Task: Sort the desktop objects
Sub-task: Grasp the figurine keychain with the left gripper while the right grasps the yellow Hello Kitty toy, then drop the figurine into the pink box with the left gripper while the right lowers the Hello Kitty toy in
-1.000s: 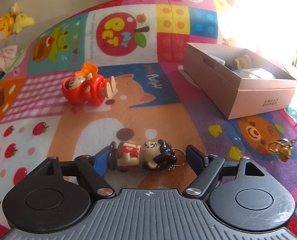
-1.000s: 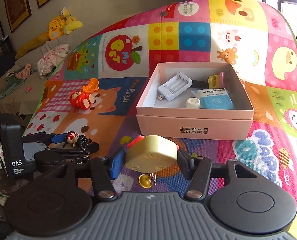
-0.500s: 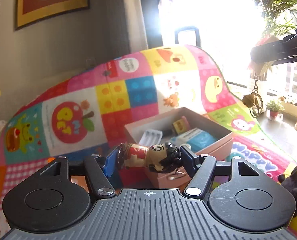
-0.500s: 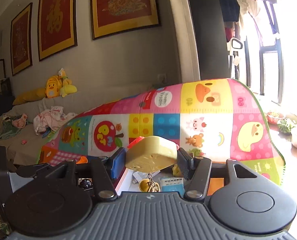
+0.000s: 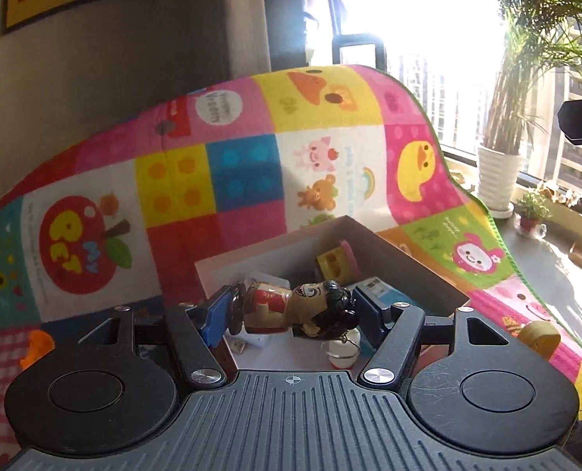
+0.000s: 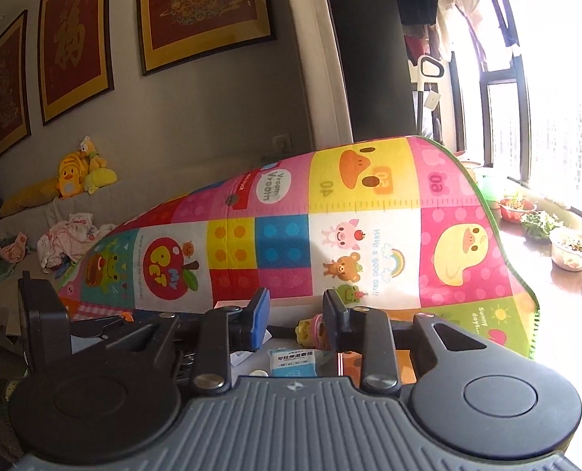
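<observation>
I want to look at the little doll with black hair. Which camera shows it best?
The left wrist view. There the doll lies sideways between the left gripper fingers, over the open box, with the jaws opening. The right wrist view does not show the doll at all, only the left gripper's dark body at its left edge.

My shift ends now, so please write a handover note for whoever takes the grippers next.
Left gripper: fingers opening, figurine keychain between them, over the open box.
Right gripper: fingers closing, empty.
Done: blue packet and other items lie in the box.
Left: release the figurine keychain into the box; yellow wedge and orange toy lie on the mat outside it.
</observation>
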Action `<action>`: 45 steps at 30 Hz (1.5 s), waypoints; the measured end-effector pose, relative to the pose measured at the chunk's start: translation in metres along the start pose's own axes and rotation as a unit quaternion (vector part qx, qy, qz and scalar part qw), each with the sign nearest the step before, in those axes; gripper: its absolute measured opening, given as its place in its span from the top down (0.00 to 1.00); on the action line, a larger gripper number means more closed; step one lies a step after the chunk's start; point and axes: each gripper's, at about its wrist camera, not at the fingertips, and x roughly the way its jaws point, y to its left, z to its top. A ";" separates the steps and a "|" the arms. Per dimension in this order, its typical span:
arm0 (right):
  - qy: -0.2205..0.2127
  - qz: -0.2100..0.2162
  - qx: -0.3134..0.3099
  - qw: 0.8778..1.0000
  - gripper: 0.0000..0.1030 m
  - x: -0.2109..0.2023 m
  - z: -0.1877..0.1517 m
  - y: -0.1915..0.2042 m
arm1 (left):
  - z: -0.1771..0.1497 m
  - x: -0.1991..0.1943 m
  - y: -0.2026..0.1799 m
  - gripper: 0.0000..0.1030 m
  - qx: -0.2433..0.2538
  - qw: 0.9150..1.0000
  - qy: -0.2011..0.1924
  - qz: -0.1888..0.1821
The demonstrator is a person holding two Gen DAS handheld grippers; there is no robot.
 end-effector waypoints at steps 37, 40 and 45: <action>0.336 0.008 -0.149 0.930 0.40 0.109 -0.121 0.083 | -0.128 -0.071 0.021 0.01 -0.090 0.991 0.089 -0.032; 0.329 0.011 -0.158 0.931 0.40 0.097 -0.110 0.088 | -0.130 -0.070 0.029 0.01 -0.103 0.990 0.087 -0.028; 0.228 0.017 -0.152 0.962 0.41 0.063 -0.043 0.092 | -0.128 -0.073 0.042 0.01 -0.121 0.990 0.073 -0.019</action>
